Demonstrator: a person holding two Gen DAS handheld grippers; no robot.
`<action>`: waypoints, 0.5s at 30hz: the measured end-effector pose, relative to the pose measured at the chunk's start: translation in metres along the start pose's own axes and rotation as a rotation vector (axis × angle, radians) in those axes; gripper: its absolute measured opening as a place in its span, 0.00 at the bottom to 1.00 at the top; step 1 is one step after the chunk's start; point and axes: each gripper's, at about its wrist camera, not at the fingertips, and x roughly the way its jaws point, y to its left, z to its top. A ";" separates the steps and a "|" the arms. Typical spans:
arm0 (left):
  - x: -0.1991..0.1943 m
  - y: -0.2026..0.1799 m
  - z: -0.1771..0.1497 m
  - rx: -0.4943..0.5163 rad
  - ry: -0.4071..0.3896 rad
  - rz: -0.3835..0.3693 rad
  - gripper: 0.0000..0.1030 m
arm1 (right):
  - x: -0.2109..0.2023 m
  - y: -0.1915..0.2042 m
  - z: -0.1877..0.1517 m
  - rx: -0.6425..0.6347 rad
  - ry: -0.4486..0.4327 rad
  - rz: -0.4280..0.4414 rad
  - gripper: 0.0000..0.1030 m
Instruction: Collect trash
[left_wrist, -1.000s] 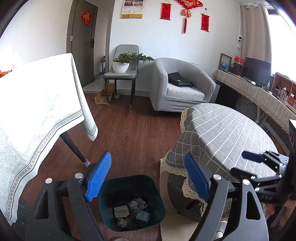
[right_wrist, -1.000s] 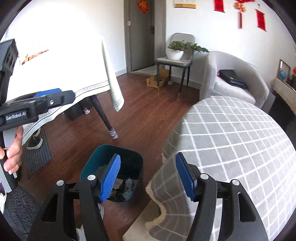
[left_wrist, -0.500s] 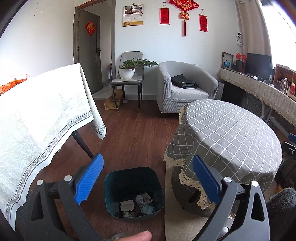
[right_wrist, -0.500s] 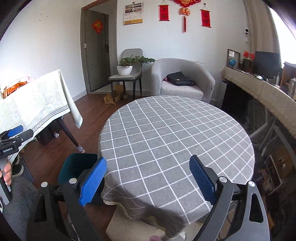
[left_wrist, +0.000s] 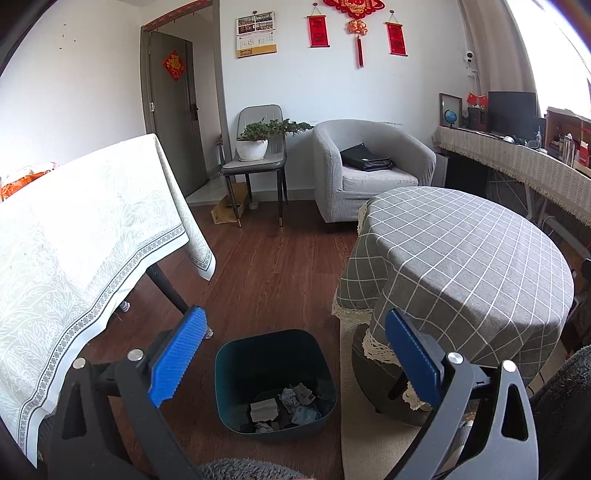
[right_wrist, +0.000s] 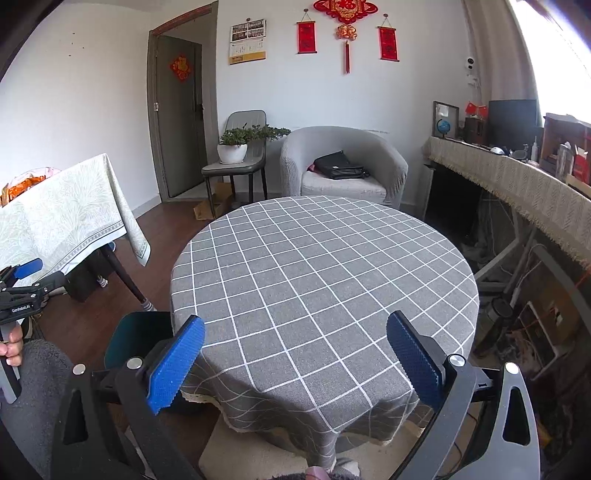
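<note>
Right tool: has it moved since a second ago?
Yes. The right tool has swung from over the bin to the round table, which now fills its view; the bin only peeks out at lower left.

Open wooden floor (left_wrist: 273, 266) forms a corridor between the rectangular table's hanging white cloth (left_wrist: 92, 236) on the left and the round table (left_wrist: 461, 251) in grey checked cloth on the right. The teal bin (left_wrist: 236, 354) stands in this corridor, just beside the round table's draped edge, its mouth unobstructed from above; crumpled trash (left_wrist: 284, 406) lies at its bottom. A slanted dark table leg (left_wrist: 166, 288) intrudes near the bin's left. The round table's top (right_wrist: 321, 280) is bare. The far end is closed by chair (left_wrist: 258, 162) and armchair (left_wrist: 369, 173)
</note>
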 end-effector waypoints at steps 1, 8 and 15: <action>-0.001 0.001 0.000 -0.006 0.000 -0.001 0.96 | -0.002 0.003 0.000 -0.002 -0.005 -0.001 0.97; -0.004 -0.001 -0.001 -0.004 -0.011 -0.019 0.96 | -0.001 0.023 -0.002 -0.094 0.000 -0.014 0.97; -0.002 0.000 -0.002 -0.009 -0.004 -0.016 0.96 | -0.001 0.029 -0.003 -0.120 0.010 -0.003 0.97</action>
